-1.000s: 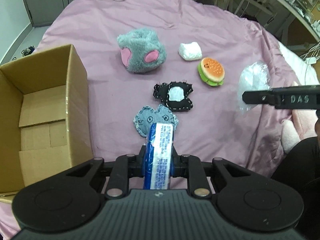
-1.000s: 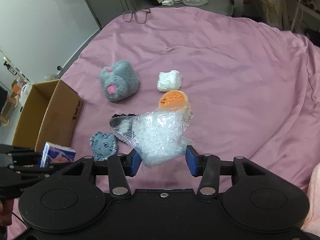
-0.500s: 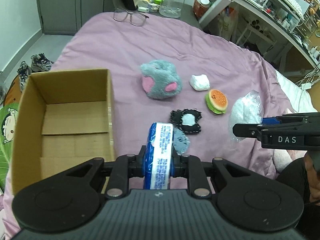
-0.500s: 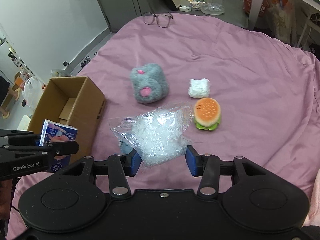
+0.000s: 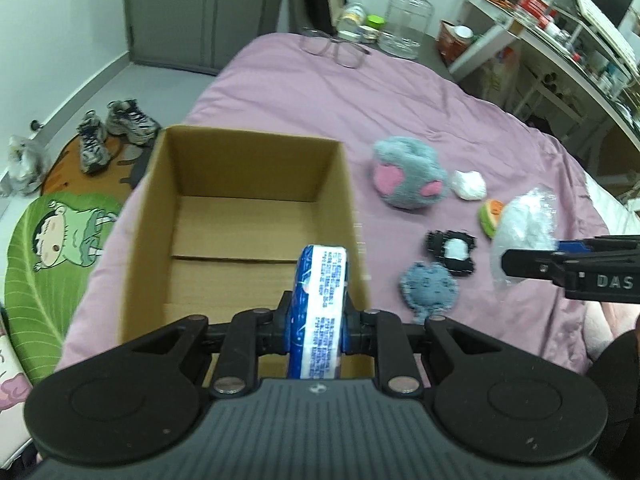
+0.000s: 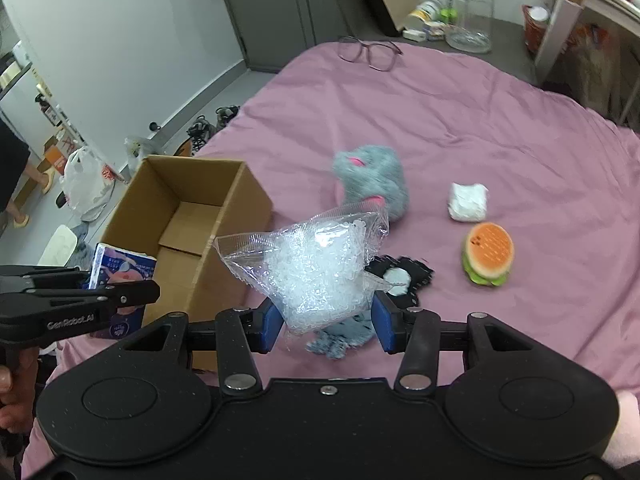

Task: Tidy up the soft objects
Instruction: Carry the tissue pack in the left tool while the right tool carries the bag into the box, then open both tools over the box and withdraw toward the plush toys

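My left gripper (image 5: 316,320) is shut on a blue and white tissue pack (image 5: 320,300) and holds it over the near right edge of the open cardboard box (image 5: 244,148). My right gripper (image 6: 324,322) is shut on a clear plastic bag of white filling (image 6: 320,272), held above the pink bedspread right of the box (image 6: 240,184). On the bed lie a grey plush toy (image 5: 408,176), a white soft lump (image 5: 468,185), a burger toy (image 6: 486,254), a black and white pouch (image 5: 454,252) and a grey denim heart (image 5: 428,286).
Glasses (image 5: 334,46) lie at the far end of the bed. Shoes (image 5: 116,128) and a green cartoon mat (image 5: 52,240) are on the floor left of the bed. A glass jar (image 5: 408,20) and shelves stand beyond.
My left gripper has moved left and up with the tissue pack, from over the denim heart to over the box edge. My right gripper has risen and shifted left with the bag.
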Demonstrator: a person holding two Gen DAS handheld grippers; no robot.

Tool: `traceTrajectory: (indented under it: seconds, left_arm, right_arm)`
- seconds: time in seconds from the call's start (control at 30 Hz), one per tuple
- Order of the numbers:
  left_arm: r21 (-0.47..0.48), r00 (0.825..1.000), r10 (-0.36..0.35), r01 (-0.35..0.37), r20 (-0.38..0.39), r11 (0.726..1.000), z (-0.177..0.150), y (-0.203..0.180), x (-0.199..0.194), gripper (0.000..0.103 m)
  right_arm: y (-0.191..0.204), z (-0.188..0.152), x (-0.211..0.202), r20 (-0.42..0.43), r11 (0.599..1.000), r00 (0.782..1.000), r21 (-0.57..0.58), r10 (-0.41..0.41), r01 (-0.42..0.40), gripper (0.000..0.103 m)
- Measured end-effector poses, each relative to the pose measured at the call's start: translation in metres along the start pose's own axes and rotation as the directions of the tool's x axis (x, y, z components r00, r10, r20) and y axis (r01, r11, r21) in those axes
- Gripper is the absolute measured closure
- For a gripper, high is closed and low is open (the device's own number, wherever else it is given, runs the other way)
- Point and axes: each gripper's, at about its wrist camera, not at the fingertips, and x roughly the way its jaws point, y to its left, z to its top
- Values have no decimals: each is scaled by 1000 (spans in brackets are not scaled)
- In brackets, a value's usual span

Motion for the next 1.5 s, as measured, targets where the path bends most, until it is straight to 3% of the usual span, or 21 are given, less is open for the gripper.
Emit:
traceTrajectory:
  seconds: [0.4,0.87,0.97,1.1,1.17,1.23,1.4,1.5]
  left_arm:
    - [-55,999,27,-26,23,998,-6,49,2,82]
    - [-128,999,19,-14,35,992,-17,77,-19,70]
    - [-121,999,24,-19,39,992,-18,77,-25,68]
    - [-114,998,24,-19,49,993,-20,74,-30,60]
    - [-116,999,23,-17,49,993,-21,72,-31,52]
    - [-116,999,20,-15,43,993,-20,69,-32,37]
    - [-134,999,23,-19,27,991,-19,61,-33,26]
    - [-137,999,24,-17,45,990,-18,55,-38,10]
  right_arm:
    - [49,12,4,22,995,1000,-98,20,-18,57]
    - [106,16,21,-2,981,994,-156,113,-112,57]
    - [111,16,23,-17,979,990,-149,140,-141,51]
    - [111,15,15,10,978,988,-142,157,-154,32]
    - [109,13,12,19,979,990,-151,142,-137,32]
    - [104,11,9,14,981,990,-142,137,-134,32]
    - [84,4,-1,17,986,994,-125,112,-109,22]
    - [73,0,-6,14,989,995,-115,98,-96,20]
